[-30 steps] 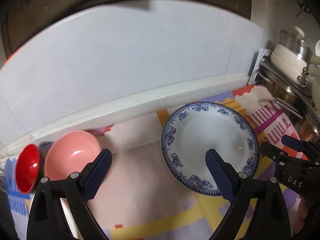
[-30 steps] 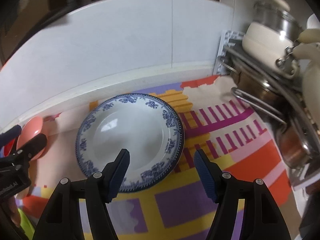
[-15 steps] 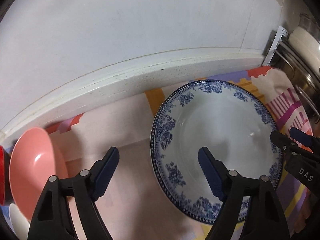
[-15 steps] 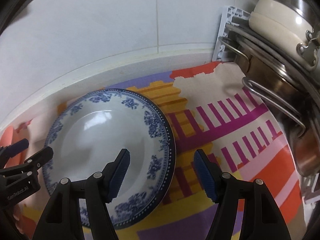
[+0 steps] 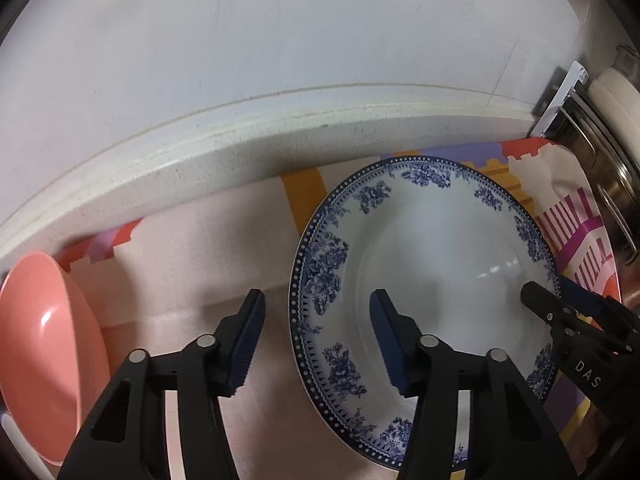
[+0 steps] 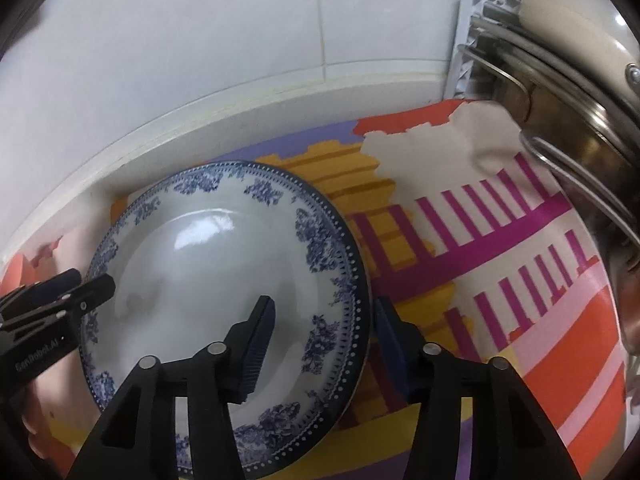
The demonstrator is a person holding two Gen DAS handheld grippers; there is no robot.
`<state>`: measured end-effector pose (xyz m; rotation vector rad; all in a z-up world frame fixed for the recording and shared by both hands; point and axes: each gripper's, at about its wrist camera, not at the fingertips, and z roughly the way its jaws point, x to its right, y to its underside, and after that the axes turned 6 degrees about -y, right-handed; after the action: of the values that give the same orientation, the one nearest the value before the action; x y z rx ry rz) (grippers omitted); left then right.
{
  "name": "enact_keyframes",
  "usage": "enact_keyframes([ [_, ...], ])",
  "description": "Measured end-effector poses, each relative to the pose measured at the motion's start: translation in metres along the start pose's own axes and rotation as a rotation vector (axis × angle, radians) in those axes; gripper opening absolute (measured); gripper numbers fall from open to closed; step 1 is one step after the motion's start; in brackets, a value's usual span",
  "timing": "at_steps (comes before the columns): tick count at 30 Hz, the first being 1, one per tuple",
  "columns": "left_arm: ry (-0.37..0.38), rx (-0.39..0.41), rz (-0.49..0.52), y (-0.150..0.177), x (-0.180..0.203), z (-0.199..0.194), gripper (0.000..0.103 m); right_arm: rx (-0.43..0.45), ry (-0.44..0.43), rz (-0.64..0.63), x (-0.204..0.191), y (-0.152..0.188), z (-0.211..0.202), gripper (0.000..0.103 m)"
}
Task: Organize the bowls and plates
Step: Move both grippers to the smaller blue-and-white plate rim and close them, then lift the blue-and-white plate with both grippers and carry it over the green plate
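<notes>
A white plate with a blue floral rim (image 5: 436, 264) lies on a colourful mat; it also shows in the right wrist view (image 6: 208, 264). My left gripper (image 5: 318, 336) is open and straddles the plate's left rim, one finger outside, one over the plate. My right gripper (image 6: 322, 338) is open and straddles the plate's right rim. Each gripper shows in the other's view, the right gripper (image 5: 560, 300) at the plate's right and the left gripper (image 6: 76, 284) at its left. A pink bowl (image 5: 40, 356) sits at the far left.
A white ledge (image 5: 224, 152) and tiled wall run behind the mat. A rack with metal pots and a cream pot (image 6: 572, 40) stands at the right. The patterned mat (image 6: 500, 248) stretches to the right of the plate.
Both grippers have moved forward and down to the plate, and their open fingers now bracket its left and right rims. The plate has not moved.
</notes>
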<state>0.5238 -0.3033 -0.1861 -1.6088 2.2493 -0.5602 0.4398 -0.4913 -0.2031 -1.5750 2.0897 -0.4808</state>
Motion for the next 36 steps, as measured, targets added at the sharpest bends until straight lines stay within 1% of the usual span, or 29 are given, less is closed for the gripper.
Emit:
enact_keyframes([
  [1,-0.002,-0.004,0.003,0.000,0.000,0.002,0.049,0.001,0.004,-0.004,-0.001,0.001,0.001,0.051],
  [3,-0.001,0.002,0.003,0.001,0.000,0.003,0.047,0.004,0.008,-0.011,-0.003,0.001,0.001,0.051],
  [6,0.008,0.002,0.009,0.001,0.003,0.003,0.038,0.008,0.018,-0.021,-0.003,0.001,0.000,0.045],
  [9,-0.008,0.010,0.007,0.000,0.007,0.004,0.037,0.016,0.008,-0.016,0.000,0.001,0.000,0.041],
  [10,-0.012,0.012,0.003,0.001,0.007,0.004,0.037,-0.037,0.021,0.017,0.001,0.001,-0.002,0.040],
  [15,-0.021,0.019,-0.002,0.003,0.007,-0.001,0.035,-0.031,0.015,0.017,0.004,0.001,-0.004,0.037],
  [19,-0.033,0.042,0.026,0.009,0.008,-0.012,0.035,-0.033,0.014,0.026,0.006,0.004,-0.008,0.037],
  [22,-0.034,0.045,0.031,0.014,0.008,-0.019,0.035,-0.037,0.003,0.032,0.005,0.009,-0.014,0.037],
  [29,-0.023,0.032,0.009,0.032,0.001,-0.045,0.035,-0.024,0.018,0.024,-0.006,0.023,-0.041,0.037],
  [36,-0.037,0.056,-0.026,0.054,-0.010,-0.084,0.035,-0.009,0.013,0.011,-0.022,0.033,-0.077,0.037],
])
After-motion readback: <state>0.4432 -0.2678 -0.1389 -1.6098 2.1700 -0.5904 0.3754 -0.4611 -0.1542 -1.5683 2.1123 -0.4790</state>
